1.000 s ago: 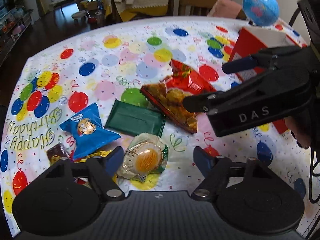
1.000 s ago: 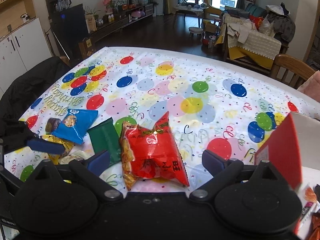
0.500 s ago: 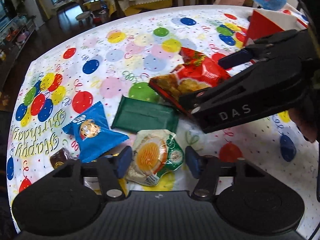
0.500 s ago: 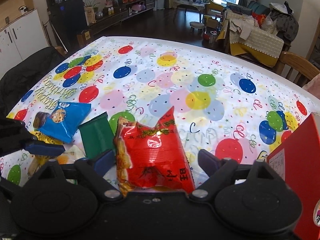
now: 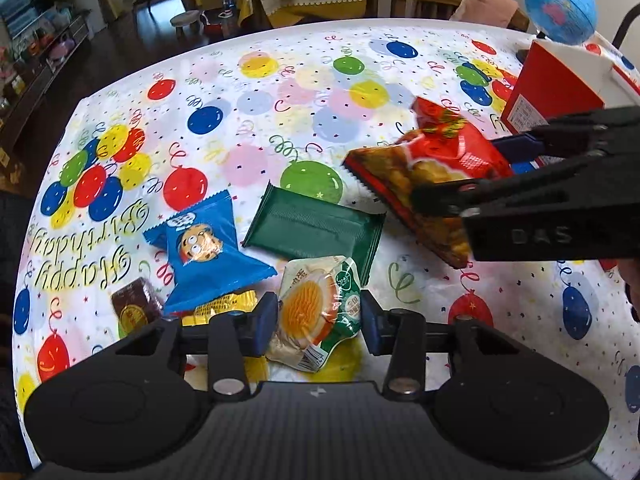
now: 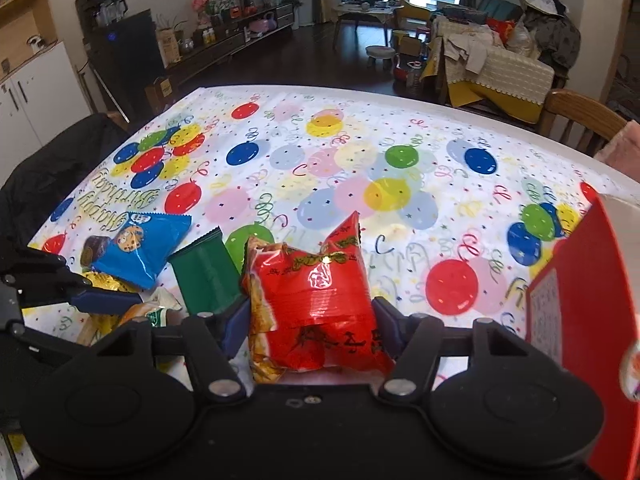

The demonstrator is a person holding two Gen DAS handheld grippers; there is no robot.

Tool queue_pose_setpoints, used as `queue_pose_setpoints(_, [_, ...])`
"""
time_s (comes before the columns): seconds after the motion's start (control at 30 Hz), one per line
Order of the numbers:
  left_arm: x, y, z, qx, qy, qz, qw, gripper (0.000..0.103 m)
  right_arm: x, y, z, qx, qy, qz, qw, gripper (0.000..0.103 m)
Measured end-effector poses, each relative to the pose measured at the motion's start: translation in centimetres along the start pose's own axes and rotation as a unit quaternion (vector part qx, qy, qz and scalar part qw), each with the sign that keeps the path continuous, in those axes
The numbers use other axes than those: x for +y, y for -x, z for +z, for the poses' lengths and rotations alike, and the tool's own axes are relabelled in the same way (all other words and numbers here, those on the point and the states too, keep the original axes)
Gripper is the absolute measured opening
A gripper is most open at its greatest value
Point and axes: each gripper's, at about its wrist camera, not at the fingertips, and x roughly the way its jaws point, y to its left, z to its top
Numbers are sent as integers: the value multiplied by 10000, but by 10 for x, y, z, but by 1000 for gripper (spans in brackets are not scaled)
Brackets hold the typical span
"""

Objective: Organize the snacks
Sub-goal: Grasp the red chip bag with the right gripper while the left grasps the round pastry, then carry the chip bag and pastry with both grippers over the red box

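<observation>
Straddling a clear packet with an orange-yellow pastry, the left tongs sit nearest in the left wrist view; their jaws have just been closing, and the blue pads now stand at the packet's two sides, though it cannot be told for sure whether they press on it. The packet lies on the counter, which wears a balloon-printed birthday cloth. Just left of it a yellow wrapper peeks from under a blue cookie packet, with a small brown wrapped piece beside that. Directly behind the pastry packet lies a flat green packet, its near edge touching or slightly overlapped by the pastry packet.

In the right wrist view, the right tongs have likewise just been closing and now pinch a puffy red snack bag from both sides, the bag's top corners pointing away from the camera. From the left view the same bag appears tilted, its far end raised off the cloth. To the right stands a red box with a white top, apart from the bag. Behind the box sits a blue globe, and wooden chairs line the far edge.
</observation>
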Motion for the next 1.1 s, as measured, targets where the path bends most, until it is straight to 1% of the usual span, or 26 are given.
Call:
queue_pose_setpoints(0.17, [1, 15, -4, -70, 135, -82, 9999, 42, 1, 26, -5, -132, -178, -34, 9997, 63])
queue_pose_setpoints(0.4, [-6, 48, -12, -226, 229, -256, 9992, 42, 6, 70, -13, -314, -341, -143, 9988, 63])
queue_pose_setpoints(0.57, [-11, 78, -21, -420, 257, -368, 9981, 42, 12, 103, -21, -454, -408, -236, 9979, 63])
queue_pose_setpoints(0.83, [-14, 125, -36, -707, 340, -404, 9961, 42, 28, 152, -36, -669, -521, -399, 9956, 63])
queue_pose_setpoints(1.1, [-20, 167, -48, -1080, 237, -611, 9920, 42, 46, 200, -49, -976, -598, -649, 9913, 63])
